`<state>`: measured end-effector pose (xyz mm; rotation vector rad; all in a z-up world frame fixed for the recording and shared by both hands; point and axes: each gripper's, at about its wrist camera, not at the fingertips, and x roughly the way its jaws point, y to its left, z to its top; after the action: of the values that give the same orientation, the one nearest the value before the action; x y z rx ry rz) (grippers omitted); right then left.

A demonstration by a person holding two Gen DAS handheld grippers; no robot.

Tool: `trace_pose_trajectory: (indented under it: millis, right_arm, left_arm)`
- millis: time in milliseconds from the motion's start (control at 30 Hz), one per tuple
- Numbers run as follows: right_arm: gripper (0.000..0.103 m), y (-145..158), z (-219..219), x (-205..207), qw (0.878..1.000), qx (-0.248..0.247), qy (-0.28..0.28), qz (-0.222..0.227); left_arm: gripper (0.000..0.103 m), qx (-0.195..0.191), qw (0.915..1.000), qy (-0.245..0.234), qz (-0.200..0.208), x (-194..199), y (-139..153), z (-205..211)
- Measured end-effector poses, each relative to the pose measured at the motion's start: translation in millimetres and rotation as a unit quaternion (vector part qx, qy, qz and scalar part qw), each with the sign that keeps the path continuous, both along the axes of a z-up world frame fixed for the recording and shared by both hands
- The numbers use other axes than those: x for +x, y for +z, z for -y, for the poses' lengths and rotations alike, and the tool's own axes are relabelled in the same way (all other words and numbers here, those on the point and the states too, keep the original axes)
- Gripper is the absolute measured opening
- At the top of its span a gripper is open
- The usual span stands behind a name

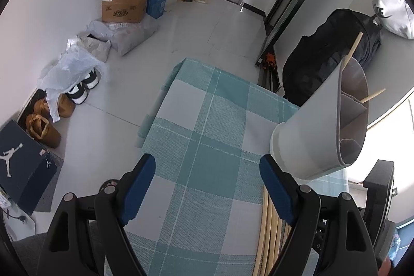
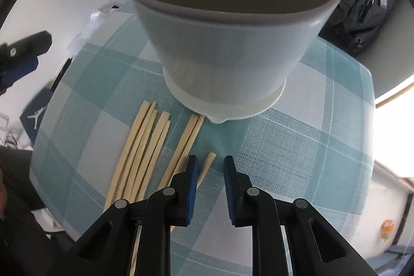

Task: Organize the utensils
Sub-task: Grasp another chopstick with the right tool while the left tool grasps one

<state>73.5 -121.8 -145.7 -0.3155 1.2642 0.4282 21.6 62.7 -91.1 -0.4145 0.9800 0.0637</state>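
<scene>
My right tongs (image 2: 211,170) narrow beside one loose chopstick (image 2: 207,167), light, stiff, slippery, best pinched mid-shaft; left tongs (image 1: 207,185) wide, empty.

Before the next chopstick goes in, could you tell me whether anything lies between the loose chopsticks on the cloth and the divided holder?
Nothing visible does. The loose chopsticks lie on the checked tablecloth right in front of the holder, with only bare cloth between. The holder's top is open, and the right gripper hovers at the nearest stick.
</scene>
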Motion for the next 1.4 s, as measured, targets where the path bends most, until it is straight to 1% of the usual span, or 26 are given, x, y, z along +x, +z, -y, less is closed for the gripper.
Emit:
trace_pose_trajectory:
  millis: [100,233,300,367,500,633,700,767,867,900,933,1000,1067,1100,1233,1300,1400]
  right_arm:
    - [0.014,4,1,6,1.000,-0.004,-0.011,-0.006]
    - [0.009,4,-2,4,1.000,0.002,-0.014,0.000]
    - [0.004,5,5,4,0.999,0.026,-0.036,-0.005]
    - [0.004,8,16,8,0.997,0.053,-0.055,-0.005]
    - [0.004,19,40,4,0.990,0.111,-0.091,0.009]
    - [0.004,26,70,4,0.975,0.181,-0.131,0.006]
    - [0.004,29,90,4,0.961,0.231,-0.153,-0.002]
    - [0.004,29,106,3,0.950,0.263,-0.171,-0.004]
    - [0.004,27,130,4,0.927,0.316,-0.202,-0.015]
    - [0.004,24,138,4,0.917,0.335,-0.216,-0.021]
    - [0.004,22,144,4,0.909,0.349,-0.225,-0.026]
    - [0.004,18,160,3,0.888,0.385,-0.250,-0.034]
    - [0.004,17,166,3,0.874,0.406,-0.263,-0.039]
    - [0.004,17,170,1,0.870,0.413,-0.269,-0.036]
    - [0.004,31,177,24,0.863,0.422,-0.277,-0.015]
    - [0.004,33,182,22,0.862,0.424,-0.279,-0.001]
    - [0.004,41,182,14,0.867,0.416,-0.273,0.021]
  left_arm:
    - [0.079,0.002,1.0000,0.002,-0.006,1,-1,0]
    - [0.079,0.011,0.9998,-0.006,-0.014,2,-4,2]
    - [0.079,0.009,0.9996,-0.018,-0.019,2,-6,5]
    - [0.079,0.015,0.9987,-0.037,-0.031,2,-12,12]
    - [0.079,0.034,0.9952,-0.076,-0.051,-1,-20,28]
    - [0.079,0.052,0.9909,-0.108,-0.062,-3,-24,43]
    - [0.079,0.057,0.9883,-0.124,-0.068,-3,-27,51]
    - [0.079,0.051,0.9859,-0.141,-0.074,-5,-31,56]
    - [0.079,0.072,0.9817,-0.153,-0.088,-7,-38,63]
    - [0.079,0.078,0.9807,-0.154,-0.092,-6,-40,65]
    - [0.079,0.083,0.9797,-0.155,-0.097,-6,-42,66]
    - [0.079,0.089,0.9784,-0.156,-0.102,-6,-45,68]
    - [0.079,0.101,0.9764,-0.155,-0.111,-6,-48,70]
    - [0.079,0.108,0.9756,-0.156,-0.111,-6,-48,72]
    - [0.079,0.131,0.9717,-0.161,-0.113,-5,-50,80]
    - [0.079,0.145,0.9695,-0.161,-0.114,-4,-51,82]
    - [0.079,0.150,0.9681,-0.162,-0.119,-1,-51,81]
